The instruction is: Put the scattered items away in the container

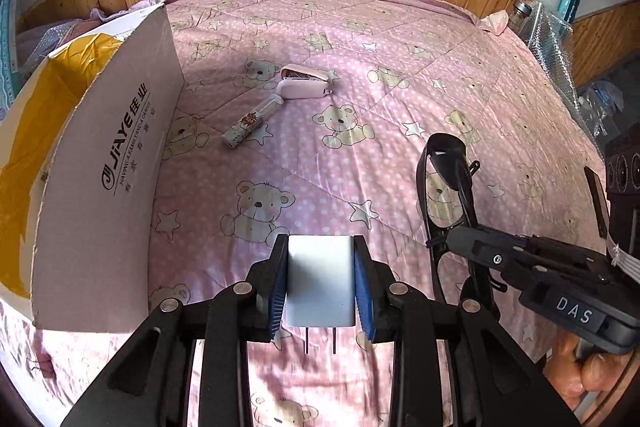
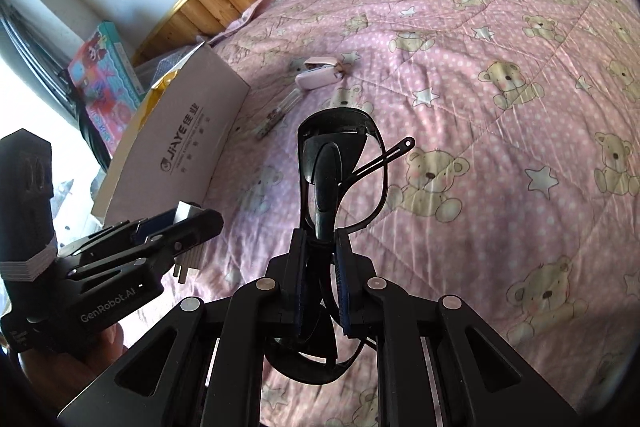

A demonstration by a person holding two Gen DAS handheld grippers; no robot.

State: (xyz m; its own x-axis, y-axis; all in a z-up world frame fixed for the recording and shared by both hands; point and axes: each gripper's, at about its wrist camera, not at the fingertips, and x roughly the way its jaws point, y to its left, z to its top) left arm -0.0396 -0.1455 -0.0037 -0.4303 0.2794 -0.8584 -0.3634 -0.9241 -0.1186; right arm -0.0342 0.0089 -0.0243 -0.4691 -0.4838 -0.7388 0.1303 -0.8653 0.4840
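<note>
**A:** Start with your left wrist view. How far along are you?

**B:** Partway, by my judgement. Your left gripper point(image 1: 320, 283) has its blue pads closed flat on a white plug adapter point(image 1: 319, 281), prongs pointing back toward you, lifted above the pink bear quilt point(image 1: 400, 75). The cardboard box point(image 1: 108, 163) stands at nine o'clock, open and close by; its inside mostly escapes this camera, so you cannot tell what it already holds. Left on the quilt at about eleven o'clock are a small printed bottle point(image 1: 250, 123) and, touching its clear end, a pink case point(image 1: 304, 83) lying open. At three o'clock your right gripper point(image 1: 460, 247) pinches black glasses point(image 1: 444, 187).

**A:** Any writing there?

**B:** The box wall reads "JiAYE" with Chinese characters and a small slogan too fine to read. The right gripper's body carries "DAS".

**A:** And the right wrist view?

**B:** Your right gripper point(image 2: 320, 267) is nearly closed, its jaws clamped on the folded glasses point(image 2: 340, 163), which stand up at twelve o'clock, one temple arm sticking out. The box point(image 2: 188, 151) lies at ten o'clock, the bottle point(image 2: 276, 117) and case point(image 2: 320, 73) at about twelve. The left gripper point(image 2: 180, 223) at nine o'clock grips the adapter point(image 2: 185, 211) and reads "GenRobot.AI".

**A:** So what remains?

**B:** Two items carried, not dropped; two more lying out.
</note>
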